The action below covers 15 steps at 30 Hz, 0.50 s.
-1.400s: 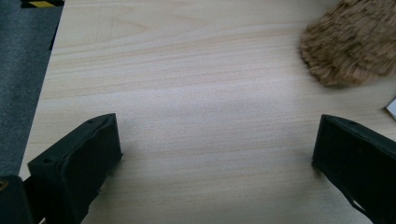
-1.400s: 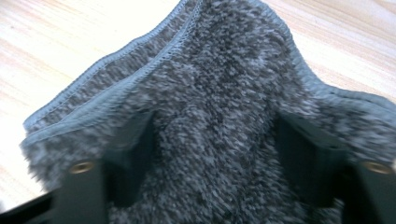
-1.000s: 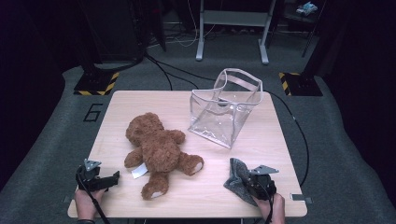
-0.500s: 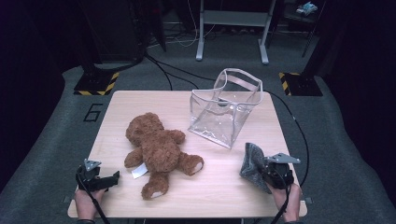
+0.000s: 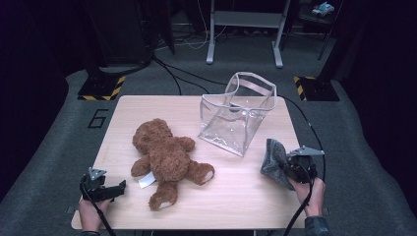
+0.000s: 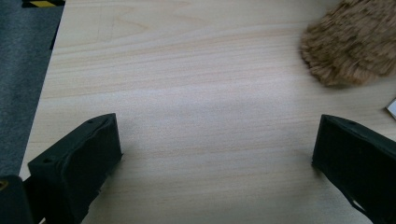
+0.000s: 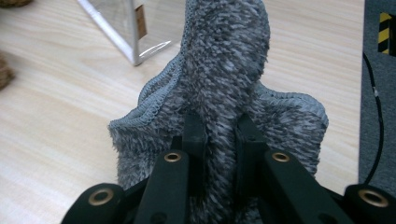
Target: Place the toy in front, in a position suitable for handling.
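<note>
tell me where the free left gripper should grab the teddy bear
Probably the nearest leg: the teddy bear lies flat with that limb sticking out toward the open left gripper, slim enough for the jaws. Come in low from the table's near-left side.

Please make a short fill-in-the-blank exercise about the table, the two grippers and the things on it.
1. The right gripper is shut on a grey ____.
2. The left gripper has its jaws ____ over bare wood.
3. The brown teddy bear lies on the ____.
4. The clear bag stands to the ____ of the bear in the high view.

Missing words: cloth; open; table; right
</note>
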Each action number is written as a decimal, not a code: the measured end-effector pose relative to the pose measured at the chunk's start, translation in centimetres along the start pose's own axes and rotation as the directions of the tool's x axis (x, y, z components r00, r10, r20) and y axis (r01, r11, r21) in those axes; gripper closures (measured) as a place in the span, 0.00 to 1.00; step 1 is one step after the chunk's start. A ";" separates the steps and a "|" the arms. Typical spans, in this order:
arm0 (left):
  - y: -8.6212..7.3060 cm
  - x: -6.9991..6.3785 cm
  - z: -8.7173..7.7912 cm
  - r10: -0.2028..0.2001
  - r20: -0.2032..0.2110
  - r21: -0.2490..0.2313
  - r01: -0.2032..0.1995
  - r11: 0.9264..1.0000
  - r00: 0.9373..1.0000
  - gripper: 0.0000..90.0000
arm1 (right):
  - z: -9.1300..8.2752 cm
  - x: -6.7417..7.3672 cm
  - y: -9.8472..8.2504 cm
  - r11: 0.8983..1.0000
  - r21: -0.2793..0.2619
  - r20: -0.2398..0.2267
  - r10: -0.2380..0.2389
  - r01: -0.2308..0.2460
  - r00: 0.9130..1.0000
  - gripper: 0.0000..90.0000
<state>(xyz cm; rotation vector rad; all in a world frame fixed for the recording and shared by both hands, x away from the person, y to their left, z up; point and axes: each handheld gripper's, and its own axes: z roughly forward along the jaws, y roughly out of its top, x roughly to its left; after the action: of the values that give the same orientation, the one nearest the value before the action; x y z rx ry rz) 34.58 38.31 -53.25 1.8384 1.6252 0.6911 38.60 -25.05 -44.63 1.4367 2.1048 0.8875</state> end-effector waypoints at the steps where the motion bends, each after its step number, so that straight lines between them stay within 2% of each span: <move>1: 0.0 0.0 0.0 0.000 0.000 0.000 0.000 1.000 1.000 0.01 | 0.1 -0.2 0.2 1.000 0.002 0.010 -0.001 0.001 1.000 0.87; 5: 0.0 0.0 0.0 0.000 0.000 0.000 0.000 1.000 1.000 0.01 | 0.7 -0.9 0.9 1.000 0.013 0.024 0.011 -0.012 1.000 0.87; 7: 0.0 0.0 0.0 0.000 0.000 0.000 0.000 1.000 1.000 0.01 | 0.9 -1.1 1.1 1.000 0.019 0.032 0.002 -0.003 0.999 0.87; 8: 0.0 0.0 0.0 0.000 0.000 0.000 0.000 1.000 1.000 0.01 | 1.3 -1.3 1.4 0.999 0.027 0.042 0.023 -0.025 0.999 0.87; 12: 0.0 0.0 0.0 0.000 0.000 0.000 0.000 1.000 1.000 0.01 | 2.2 -1.8 1.9 0.998 0.045 0.076 0.028 -0.032 0.997 0.86; 15: 0.0 0.0 0.0 -0.001 0.000 0.000 0.001 1.000 1.000 0.01 | 2.7 -2.0 2.1 0.998 0.055 0.084 0.022 -0.027 0.996 0.86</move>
<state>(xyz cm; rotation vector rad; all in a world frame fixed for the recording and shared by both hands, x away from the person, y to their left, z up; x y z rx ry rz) 34.58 38.31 -53.25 1.8379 1.6258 0.6911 42.45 -25.67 -44.98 1.5044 2.0704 0.7696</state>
